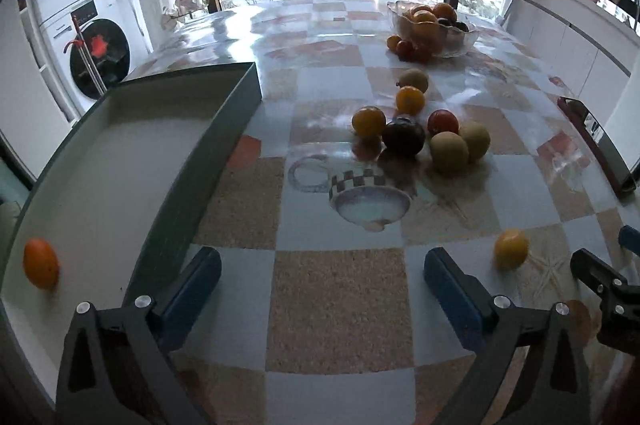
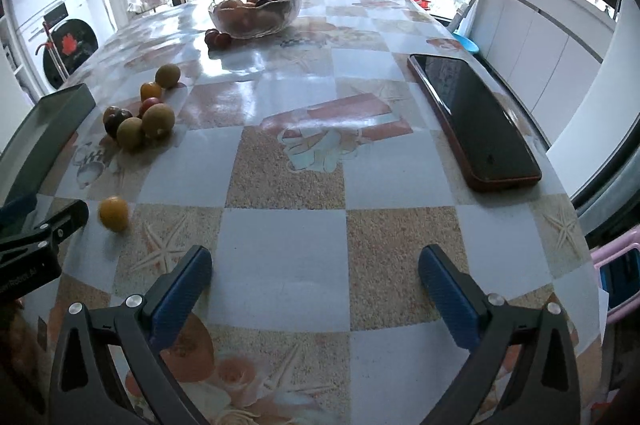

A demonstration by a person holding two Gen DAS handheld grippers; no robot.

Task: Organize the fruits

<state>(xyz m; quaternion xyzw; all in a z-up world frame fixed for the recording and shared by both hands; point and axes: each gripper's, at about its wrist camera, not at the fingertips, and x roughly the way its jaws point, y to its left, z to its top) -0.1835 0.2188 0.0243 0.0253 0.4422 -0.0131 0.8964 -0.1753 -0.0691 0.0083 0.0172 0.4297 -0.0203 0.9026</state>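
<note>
Since the shallow grey-walled tray at the left of the frame is the likely sorting spot, 1 orange fruit already lies inside; the left gripper and right gripper both stand spread and empty, and loose mixed fruits cluster centre-right on the checked tablecloth, awaiting collection.

Layout as you're seeing it, L-wrist view: tray lying at L on table, one fruit sitting inside near its front. Fruit cluster lying R of tray, mid-table. Bowl w/ fruit standing behind cluster, far end. Lone fruit lying in front of cluster. Phone lying at R edge, well apart from the fruit.
</note>
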